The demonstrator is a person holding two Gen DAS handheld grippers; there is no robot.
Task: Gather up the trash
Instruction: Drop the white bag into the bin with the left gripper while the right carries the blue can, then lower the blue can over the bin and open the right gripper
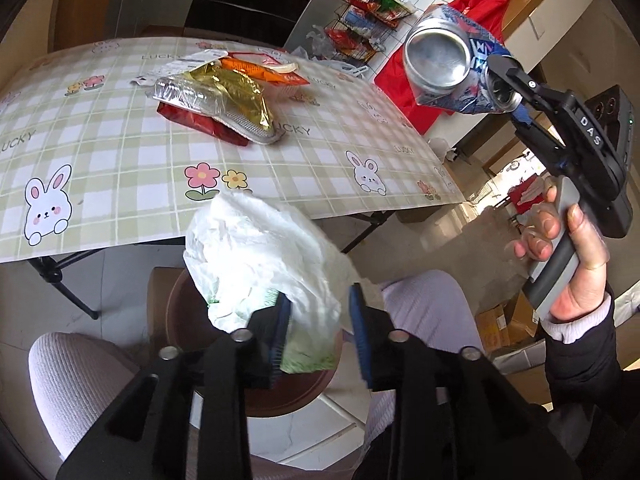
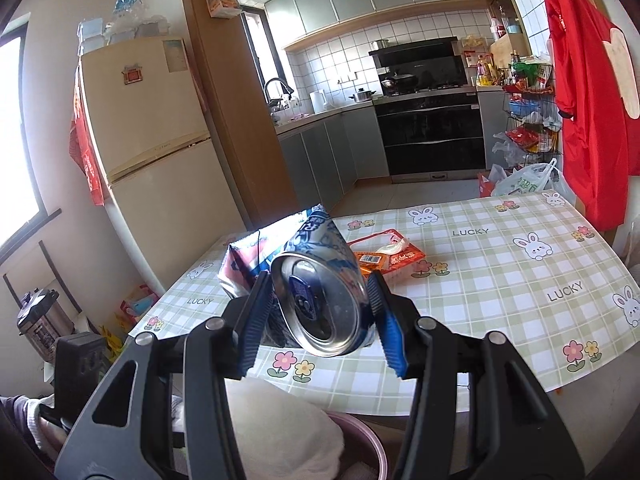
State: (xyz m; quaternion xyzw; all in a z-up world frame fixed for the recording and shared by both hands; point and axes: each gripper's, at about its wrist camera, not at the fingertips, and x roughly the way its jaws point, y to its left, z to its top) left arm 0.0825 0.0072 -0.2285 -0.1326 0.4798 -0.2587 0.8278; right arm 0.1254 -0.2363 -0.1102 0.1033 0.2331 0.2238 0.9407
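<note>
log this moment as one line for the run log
left gripper: open, white plastic bag between fingers over brown bin | right gripper: shut on crushed can | wrappers left on table

Folding table point(image 1: 120, 184) with green checked bunny "LUCKY" cloth. Far side: pile of gold and red snack wrappers point(image 1: 224, 108); orange wet-wipe pack point(image 2: 386, 256) just behind. Rest bare.
</note>
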